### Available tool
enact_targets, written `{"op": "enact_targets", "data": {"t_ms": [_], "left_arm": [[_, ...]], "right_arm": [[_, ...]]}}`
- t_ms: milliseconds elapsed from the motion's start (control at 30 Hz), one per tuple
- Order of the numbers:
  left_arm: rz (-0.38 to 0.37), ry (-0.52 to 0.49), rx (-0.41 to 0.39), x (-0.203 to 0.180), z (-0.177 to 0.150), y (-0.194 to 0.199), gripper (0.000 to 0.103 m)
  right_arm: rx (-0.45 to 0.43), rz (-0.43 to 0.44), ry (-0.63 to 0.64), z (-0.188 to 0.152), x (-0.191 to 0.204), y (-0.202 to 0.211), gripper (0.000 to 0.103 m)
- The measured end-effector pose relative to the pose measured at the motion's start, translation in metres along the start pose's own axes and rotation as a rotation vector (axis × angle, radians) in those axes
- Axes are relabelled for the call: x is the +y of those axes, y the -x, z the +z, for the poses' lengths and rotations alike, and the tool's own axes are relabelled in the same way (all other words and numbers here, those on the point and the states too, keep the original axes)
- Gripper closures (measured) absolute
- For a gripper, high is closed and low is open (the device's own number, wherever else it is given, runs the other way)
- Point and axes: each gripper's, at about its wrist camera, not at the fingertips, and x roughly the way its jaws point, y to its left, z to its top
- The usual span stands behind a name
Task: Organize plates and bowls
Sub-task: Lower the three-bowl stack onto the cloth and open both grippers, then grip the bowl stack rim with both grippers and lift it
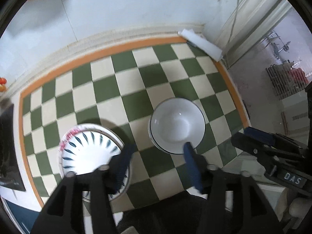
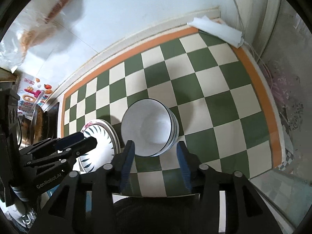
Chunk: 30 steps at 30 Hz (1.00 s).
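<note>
Both tools hang with fingers apart and nothing held, above sorted crockery on the checked counter.

Left tool [image 1: 158,167] over the plate stack [image 1: 85,148], right tool [image 2: 156,165] over nested bowls [image 2: 150,128] beside it; a careless descent could clip a rim and topple either pile.

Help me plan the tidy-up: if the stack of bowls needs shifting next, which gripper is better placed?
Probably the right gripper: its open fingers frame the stack of bowls directly ahead. The left gripper, also open and empty, sits between the bowls and the plate stack.
</note>
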Motion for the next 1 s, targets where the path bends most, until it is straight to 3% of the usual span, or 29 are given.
{"op": "enact_targets", "data": {"t_ms": [67, 100, 133, 233, 333, 733, 1000], "left_arm": [[0.018, -0.021, -0.041, -0.001, -0.002, 0.009, 0.018], [0.011, -0.022, -0.046, -0.001, -0.002, 0.012, 0.014], [-0.001, -0.018, -0.049, 0.000, -0.003, 0.014, 0.013], [-0.030, -0.004, -0.056, 0.002, -0.004, 0.020, 0.013], [-0.035, -0.004, -0.063, 0.003, -0.006, 0.026, 0.005], [-0.072, -0.010, -0.087, 0.004, -0.016, 0.051, 0.003], [-0.064, 0.001, -0.067, 0.007, -0.012, 0.046, 0.003]], "right_arm": [[-0.016, 0.003, 0.002, -0.005, 0.004, 0.008, 0.041], [-0.023, 0.012, 0.002, -0.007, 0.005, 0.012, 0.035], [-0.028, 0.017, -0.001, -0.009, 0.007, 0.016, 0.028], [-0.034, 0.023, -0.011, -0.013, 0.008, 0.023, 0.018], [-0.035, 0.003, 0.001, -0.017, 0.013, 0.027, 0.012], [-0.089, -0.039, 0.023, -0.024, 0.023, 0.053, 0.006], [-0.093, -0.048, 0.024, -0.015, 0.022, 0.055, 0.005]]}}
